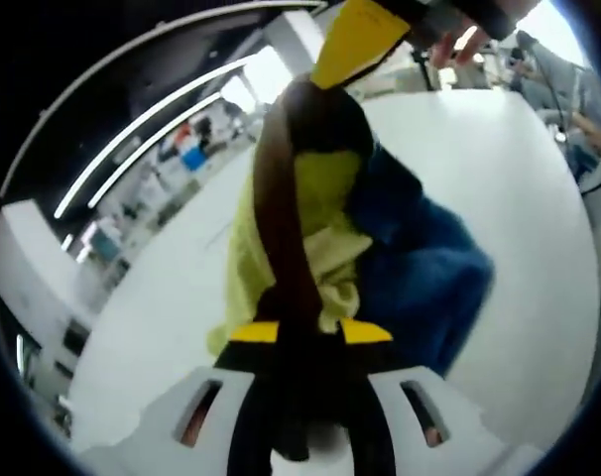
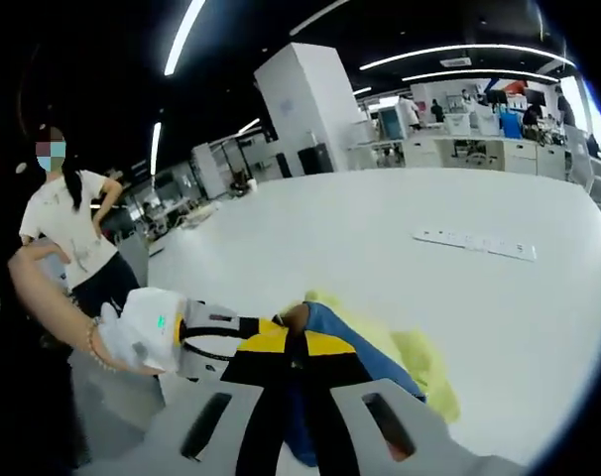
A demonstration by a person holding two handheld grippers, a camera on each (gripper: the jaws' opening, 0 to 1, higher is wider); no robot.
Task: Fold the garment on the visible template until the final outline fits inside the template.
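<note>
The garment (image 1: pixel 320 228) is a bunched cloth of yellow-green, blue and brown, hanging over the white table (image 1: pixel 519 188). My left gripper (image 1: pixel 308 332) is shut on its brown band near the bottom of the left gripper view. The right gripper (image 1: pixel 360 40) comes in at the top of that view and holds the cloth's upper end. In the right gripper view my right gripper (image 2: pixel 297 345) is shut on blue and yellow cloth (image 2: pixel 380 357). The left gripper (image 2: pixel 172 337) comes in from the left, touching the same cloth.
A white power strip (image 2: pixel 474 243) lies on the white table (image 2: pixel 380 228) to the right. A person (image 2: pixel 72 233) stands at the left beyond the table edge, and a bare arm (image 2: pixel 53 297) holds the left gripper. Desks and a white pillar (image 2: pixel 310 99) stand far behind.
</note>
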